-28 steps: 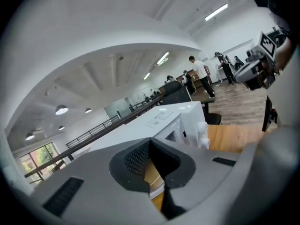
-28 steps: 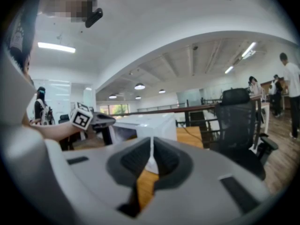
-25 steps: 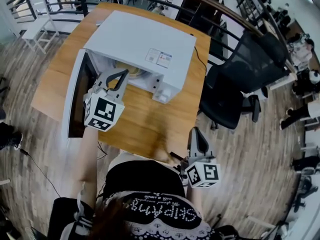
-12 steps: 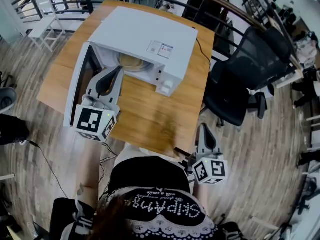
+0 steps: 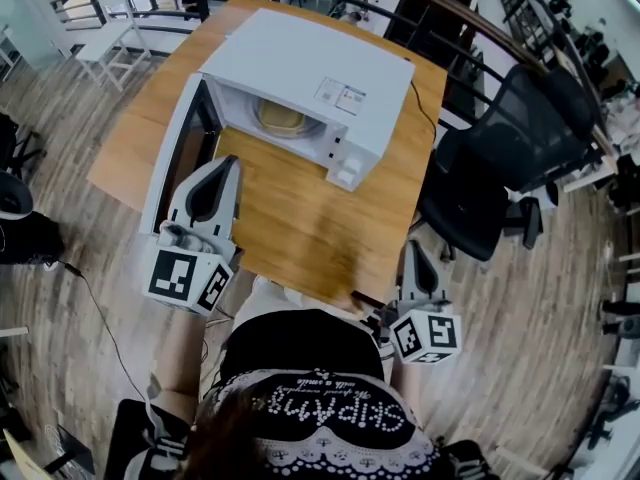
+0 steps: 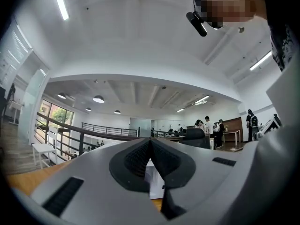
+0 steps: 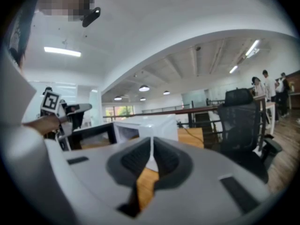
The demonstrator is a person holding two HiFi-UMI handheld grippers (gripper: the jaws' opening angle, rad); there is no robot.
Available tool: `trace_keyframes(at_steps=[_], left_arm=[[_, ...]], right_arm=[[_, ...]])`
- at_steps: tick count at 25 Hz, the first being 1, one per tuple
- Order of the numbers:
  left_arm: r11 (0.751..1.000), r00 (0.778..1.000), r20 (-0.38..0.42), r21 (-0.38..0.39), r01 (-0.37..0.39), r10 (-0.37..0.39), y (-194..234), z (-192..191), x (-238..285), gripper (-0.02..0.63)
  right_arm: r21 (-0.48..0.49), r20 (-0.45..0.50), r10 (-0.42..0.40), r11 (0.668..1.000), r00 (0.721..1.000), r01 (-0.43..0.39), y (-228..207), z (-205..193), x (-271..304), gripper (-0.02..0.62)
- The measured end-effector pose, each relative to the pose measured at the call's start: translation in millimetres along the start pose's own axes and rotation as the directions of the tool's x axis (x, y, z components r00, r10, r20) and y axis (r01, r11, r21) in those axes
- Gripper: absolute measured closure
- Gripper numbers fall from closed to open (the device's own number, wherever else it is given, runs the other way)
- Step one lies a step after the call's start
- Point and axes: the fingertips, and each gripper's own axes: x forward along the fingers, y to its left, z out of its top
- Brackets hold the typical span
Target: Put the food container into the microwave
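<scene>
One step seems left: the container point(image 5: 281, 118) sits inside the microwave point(image 5: 300, 58), whose door point(image 5: 172, 163) stands open at its 9 o'clock. Press the door's outer face with your left gripper point(image 5: 230, 164), far from the hinge, and swing it evenly until it latches. Both grippers are pinched shut and empty. The left is just beside the door, and the right gripper point(image 5: 413, 250) is near the tabletop's point(image 5: 300, 218) 5 o'clock edge.

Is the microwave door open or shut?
Open. The door of the microwave stands out to the left, and the food container shows inside.
</scene>
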Motion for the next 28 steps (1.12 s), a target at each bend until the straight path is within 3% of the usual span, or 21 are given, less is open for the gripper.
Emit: trace_keyframes(at_steps=[5,11,19,28], left_arm=[[0.999,0.999,-0.02,-0.024,-0.046,0.045,1,-15,-22,0.577],[0.997,0.996,-0.051,0.007,-0.074,0.074,2,-26,-47,0.577],[0.995,0.998,-0.057,0.097,-0.006,0.012,-9,-29,-64,0.577],[0.994,0.993,-0.111,0.101,0.05,-0.039,-7,-38,-103,0.577]], right_arm=[[0.0,-0.008,0.024,1.0,1.0,-0.024,6,-4,5,0.557],[0.0,-0.004,0.023,1.0,1.0,-0.023,17,-3,-2,0.557],[0.009,0.008,-0.03,1.0,1.0,0.03,33,-2,-21,0.557],[0.029,0.0,-0.075,0.997,0.997,0.075,73,-9,-48,0.557]])
